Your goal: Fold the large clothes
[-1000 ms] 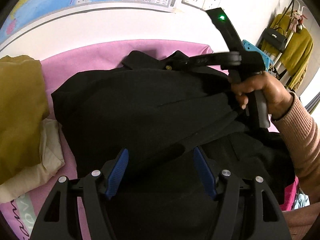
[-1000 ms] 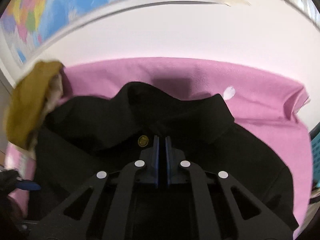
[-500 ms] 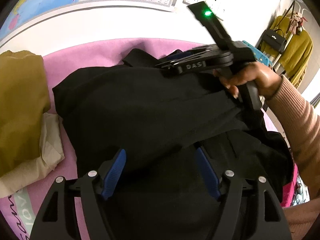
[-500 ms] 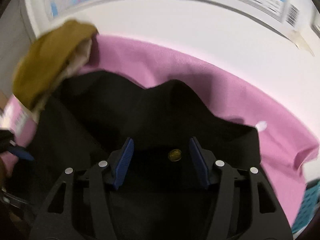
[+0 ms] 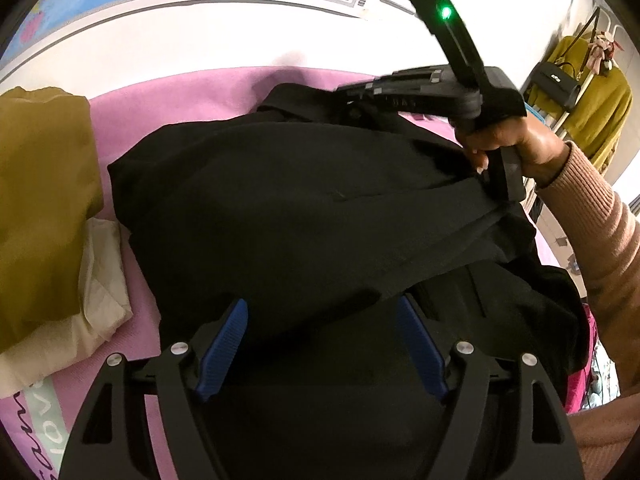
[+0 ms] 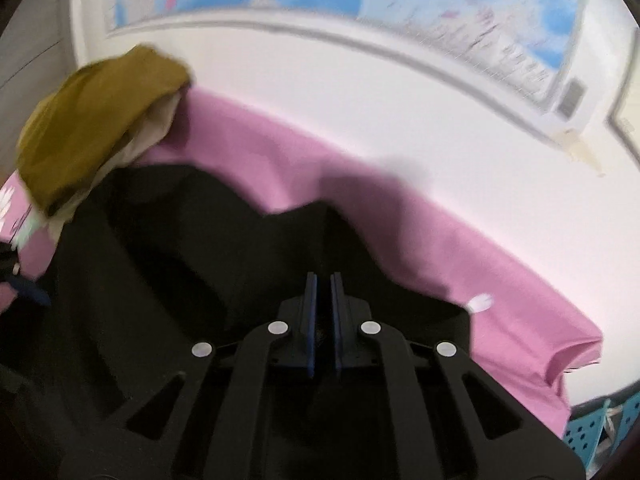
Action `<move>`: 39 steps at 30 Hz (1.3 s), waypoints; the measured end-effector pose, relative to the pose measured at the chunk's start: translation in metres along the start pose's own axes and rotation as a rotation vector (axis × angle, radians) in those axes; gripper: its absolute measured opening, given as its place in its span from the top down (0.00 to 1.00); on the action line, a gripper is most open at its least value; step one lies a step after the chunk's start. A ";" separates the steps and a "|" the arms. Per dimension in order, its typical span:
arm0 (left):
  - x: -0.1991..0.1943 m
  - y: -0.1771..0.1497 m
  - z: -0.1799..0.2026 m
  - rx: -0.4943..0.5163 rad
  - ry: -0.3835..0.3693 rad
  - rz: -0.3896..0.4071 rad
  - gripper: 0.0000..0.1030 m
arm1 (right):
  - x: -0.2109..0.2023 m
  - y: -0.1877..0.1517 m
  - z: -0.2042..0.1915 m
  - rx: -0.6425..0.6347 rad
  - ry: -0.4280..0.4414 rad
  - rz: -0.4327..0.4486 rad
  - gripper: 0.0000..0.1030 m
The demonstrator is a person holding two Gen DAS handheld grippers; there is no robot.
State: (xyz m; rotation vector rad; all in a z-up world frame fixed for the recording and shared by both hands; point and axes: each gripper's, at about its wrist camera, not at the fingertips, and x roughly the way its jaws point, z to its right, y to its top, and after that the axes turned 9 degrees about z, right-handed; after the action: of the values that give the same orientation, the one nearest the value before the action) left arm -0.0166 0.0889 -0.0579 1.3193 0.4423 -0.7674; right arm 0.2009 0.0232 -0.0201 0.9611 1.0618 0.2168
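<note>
A large black garment (image 5: 300, 208) lies bunched on a pink sheet (image 5: 180, 92), its collar towards the wall. My left gripper (image 5: 320, 304) hovers over the garment's near part. Its jaws are opening, and black cloth lies between the blue pads without being pressed. In the right wrist view my right gripper (image 6: 323, 278) is shut on the black garment (image 6: 180, 260) at the collar, where a brass button shows between the pads. The left wrist view shows that right gripper (image 5: 348, 98) at the collar, held by a hand (image 5: 516, 148) in a pink sleeve.
A mustard garment (image 5: 40, 200) on a cream cloth (image 5: 100, 280) is stacked at the left of the sheet. A white wall with a map runs behind. A blue basket (image 6: 600, 424) sits past the sheet's right edge, and a rack with a yellow top (image 5: 592, 100) stands beyond.
The right gripper opened around the collar button, then shut on it while rolling and rising a little. The left gripper's jaws spread slightly wider and it kept its place.
</note>
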 end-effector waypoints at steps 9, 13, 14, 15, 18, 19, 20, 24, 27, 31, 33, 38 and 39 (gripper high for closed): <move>-0.002 0.003 -0.005 -0.008 0.050 0.008 0.28 | 0.003 0.019 0.042 0.158 -0.130 0.055 1.00; -0.008 -0.003 -0.008 0.005 0.047 0.023 0.28 | -0.011 0.008 0.044 0.221 -0.046 0.043 0.95; -0.010 -0.004 -0.009 0.002 0.048 0.023 0.28 | -0.017 0.003 0.043 0.230 -0.032 0.038 0.83; -0.012 -0.005 -0.011 -0.004 0.052 0.024 0.28 | -0.025 -0.002 0.044 0.245 -0.011 0.041 0.79; -0.022 -0.011 -0.017 -0.019 0.064 0.035 0.28 | -0.051 -0.024 0.042 0.289 0.018 0.030 0.68; -0.025 -0.013 -0.020 -0.025 0.066 0.038 0.28 | -0.055 -0.029 0.039 0.302 0.032 0.030 0.68; -0.030 -0.018 -0.024 -0.036 0.075 0.038 0.28 | -0.070 -0.040 0.038 0.316 0.047 0.036 0.66; -0.047 -0.037 -0.038 -0.073 0.114 0.030 0.28 | -0.127 -0.082 0.034 0.373 0.073 0.077 0.50; -0.058 -0.055 -0.041 -0.093 0.129 0.015 0.27 | -0.170 -0.120 0.038 0.451 0.079 0.092 0.38; -0.068 -0.078 -0.037 -0.099 0.107 -0.006 0.26 | -0.212 -0.177 0.046 0.553 0.039 0.084 0.33; -0.075 -0.089 -0.033 -0.100 0.091 -0.012 0.25 | -0.233 -0.210 0.047 0.627 0.039 0.072 0.33; -0.084 -0.112 -0.029 -0.112 0.068 -0.019 0.21 | -0.269 -0.272 0.037 0.767 0.065 0.094 0.26; -0.086 -0.115 -0.028 -0.118 0.061 -0.019 0.20 | -0.273 -0.280 0.033 0.784 0.071 0.092 0.26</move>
State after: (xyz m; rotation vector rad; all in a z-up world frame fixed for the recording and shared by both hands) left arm -0.1546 0.1305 -0.0848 1.2320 0.5413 -0.7079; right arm 0.0110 -0.3188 -0.0516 1.7152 1.1892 -0.1096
